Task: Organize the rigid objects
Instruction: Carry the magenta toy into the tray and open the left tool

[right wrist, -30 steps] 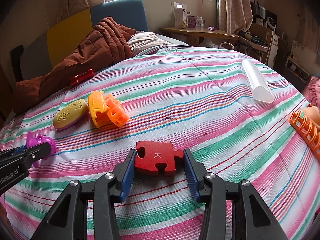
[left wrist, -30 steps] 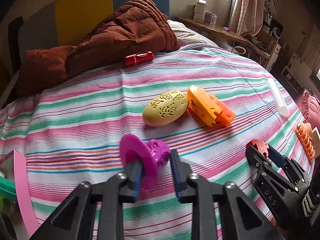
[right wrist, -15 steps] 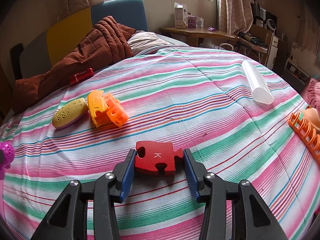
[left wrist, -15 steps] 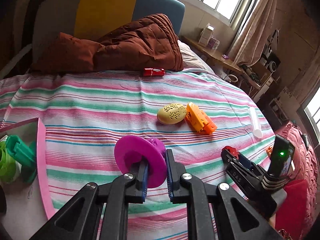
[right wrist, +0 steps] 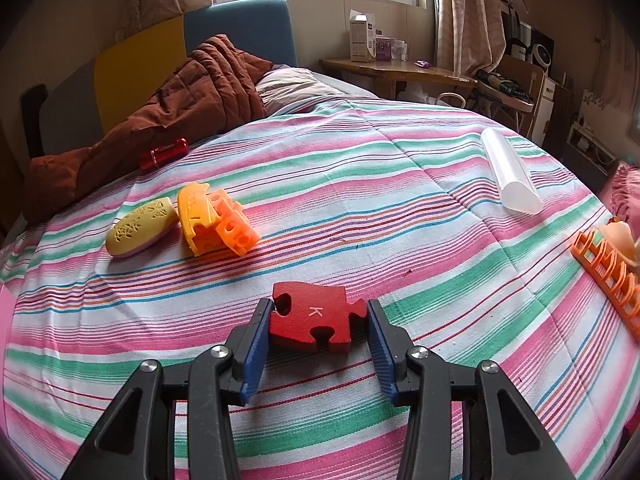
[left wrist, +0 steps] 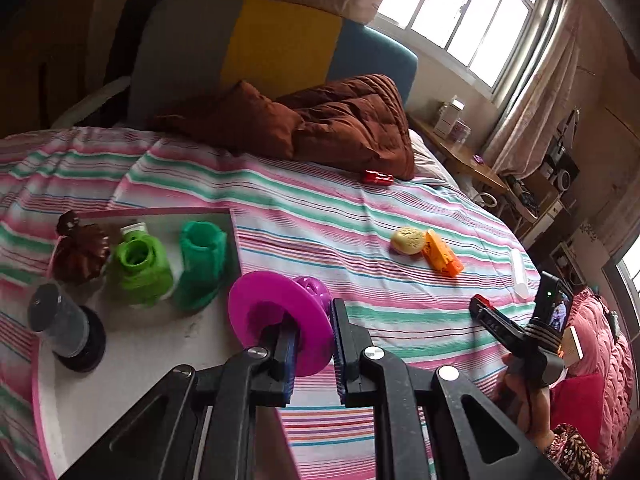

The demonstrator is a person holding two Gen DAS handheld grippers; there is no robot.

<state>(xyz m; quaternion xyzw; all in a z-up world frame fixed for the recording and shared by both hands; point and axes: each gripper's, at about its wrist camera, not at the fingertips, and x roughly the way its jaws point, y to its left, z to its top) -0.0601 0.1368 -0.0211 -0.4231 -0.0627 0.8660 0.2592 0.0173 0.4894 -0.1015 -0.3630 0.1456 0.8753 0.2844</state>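
**Magenta toy carried to the tray; red puzzle piece waits between open jaws**

A pink-rimmed tray (left wrist: 140,344) lies on the striped bed (left wrist: 320,216). It holds a dark brown figure (left wrist: 80,252), a bright green piece (left wrist: 140,266), a darker green cup shape (left wrist: 200,266) and a grey spool (left wrist: 64,326), all standing near each other at its far side. Out on the bed, a yellow oval (right wrist: 140,226) lies just beside an orange block toy (right wrist: 214,224); a red cylinder (right wrist: 164,153) sits against the brown quilt (right wrist: 172,104), a clear tube (right wrist: 510,170) lies well apart to the right, and an orange rack (right wrist: 608,276) sits at the right edge.

The left gripper (left wrist: 314,344) has its jaws closed on a magenta disc toy (left wrist: 280,320), held above the tray's near edge. The right gripper (right wrist: 316,340) rests low on the bed, jaws spread wide on either side of the red puzzle piece (right wrist: 316,316), the left pad touching it, the right just clear.

A second ago the left gripper was low over the open bed with the tray barely in view; it has since lifted and swung over to the tray. The right gripper has not moved.
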